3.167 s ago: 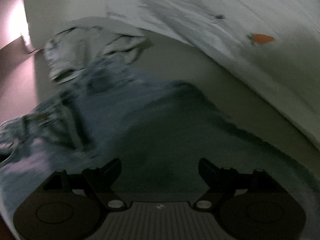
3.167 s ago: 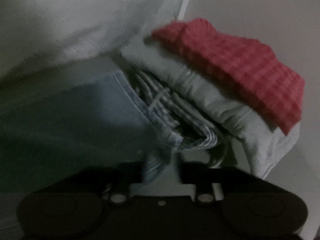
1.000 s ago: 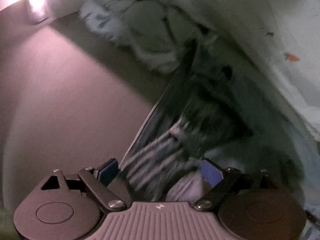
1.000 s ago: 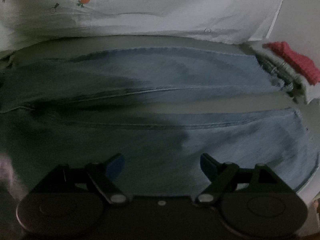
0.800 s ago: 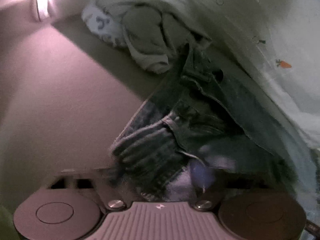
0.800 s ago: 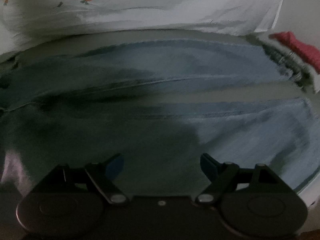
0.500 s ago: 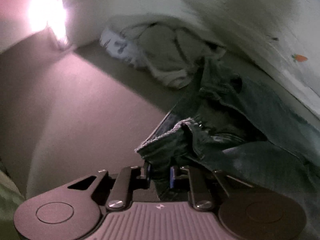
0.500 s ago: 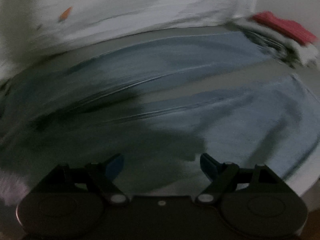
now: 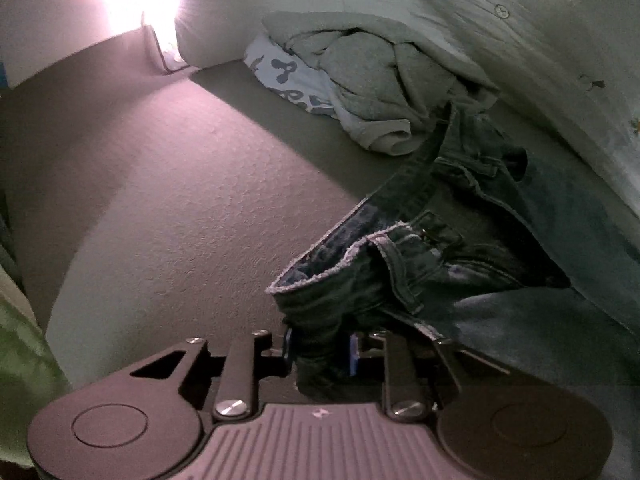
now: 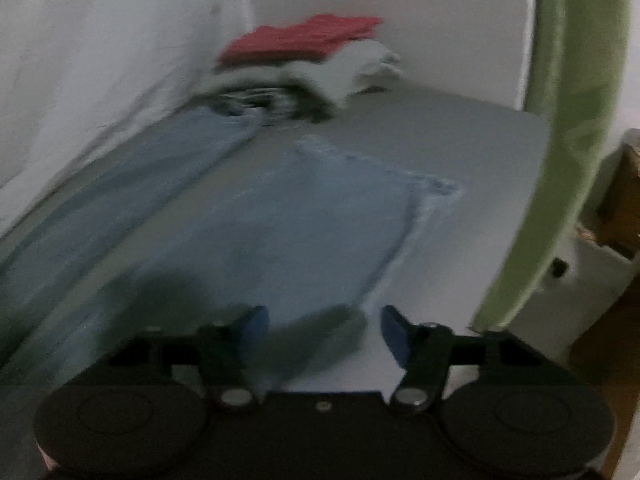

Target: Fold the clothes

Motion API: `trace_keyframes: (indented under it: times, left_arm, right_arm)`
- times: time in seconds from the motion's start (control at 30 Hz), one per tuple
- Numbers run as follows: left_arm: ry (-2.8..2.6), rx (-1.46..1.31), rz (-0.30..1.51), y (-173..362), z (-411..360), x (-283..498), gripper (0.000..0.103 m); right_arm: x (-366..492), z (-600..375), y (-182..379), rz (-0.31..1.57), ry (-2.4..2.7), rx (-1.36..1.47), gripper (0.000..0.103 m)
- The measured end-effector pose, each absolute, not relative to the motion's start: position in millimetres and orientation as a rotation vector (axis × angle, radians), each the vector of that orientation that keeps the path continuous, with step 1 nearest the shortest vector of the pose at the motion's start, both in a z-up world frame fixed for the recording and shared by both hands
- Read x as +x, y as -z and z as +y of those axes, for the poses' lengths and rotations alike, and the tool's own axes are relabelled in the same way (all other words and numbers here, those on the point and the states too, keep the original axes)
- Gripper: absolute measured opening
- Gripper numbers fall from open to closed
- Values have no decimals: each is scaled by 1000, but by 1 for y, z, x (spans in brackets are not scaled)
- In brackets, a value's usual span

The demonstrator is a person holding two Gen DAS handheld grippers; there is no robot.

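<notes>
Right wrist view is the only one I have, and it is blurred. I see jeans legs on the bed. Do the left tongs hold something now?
Observer: Yes. The left tongs are shut on the waistband end of the jeans.
Operator: Is anything lying near that end?
Observer: A crumpled grey garment lies beyond the waistband, next to the white bedding.
Operator: Is there anything under that grey one?
Observer: A white cloth with a blue print shows at its left edge.
</notes>
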State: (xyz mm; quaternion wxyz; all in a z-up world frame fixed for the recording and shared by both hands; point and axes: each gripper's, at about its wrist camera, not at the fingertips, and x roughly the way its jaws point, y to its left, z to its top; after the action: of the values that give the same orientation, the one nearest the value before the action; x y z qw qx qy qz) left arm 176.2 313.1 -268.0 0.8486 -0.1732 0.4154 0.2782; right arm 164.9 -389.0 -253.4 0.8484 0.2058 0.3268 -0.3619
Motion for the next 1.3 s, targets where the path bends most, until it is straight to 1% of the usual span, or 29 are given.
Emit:
trace_keyframes:
  times: [0.07,0.23,0.3,0.4,0.47,0.53,0.57,0.6,0.7,0.83,0.9,1.0,1.1,1.17,1.3]
  left_arm:
    - [-620,-351,880,268,307,180,26]
    - [-676,-449,881,266,314,181,27]
    - [-688,-448,901,265,314,185,27]
    - [-726,-470,906,264,313,188,28]
    - [-757,-493,896,264,311,188,27]
    - [-792,-511,886,264,309,188,27]
    - [-809,-512,887,263,307,189,25]
    - [-820,-508,893,262,306,192,22]
    - [-857,-475,907,246,299,203,16]
    - [-855,-558,801,197,296,204,16]
    - [-841,-577,755,176,294,202,16]
    - [-869,-606,777,179,296,201,16]
    - [-876,-822,768,183,312,189,15]
    - [-865,-920,743,178,319,187,15]
    - [-811,-936,689,152,321,205,15]
  right_arm:
    - [164,-413,261,701,787,457,41]
    - [171,-464,271,695,831,549,43]
    - [175,-484,275,694,815,622,53]
    - [181,-495,279,702,815,628,58]
    - [188,-491,280,729,825,581,58]
    - [195,-484,281,751,841,518,55]
    - [197,-482,282,755,848,491,44]
    - [197,-481,280,746,846,470,5]
    - [192,-484,251,650,779,497,4]
    - [189,-477,178,482,684,449,3]
    - [188,-476,155,436,666,433,4]
    - [191,-481,157,468,719,399,4]
    - [178,-491,168,471,811,558,4]
    - [174,-494,160,434,810,649,4]
    - [199,-486,131,348,786,660,4]
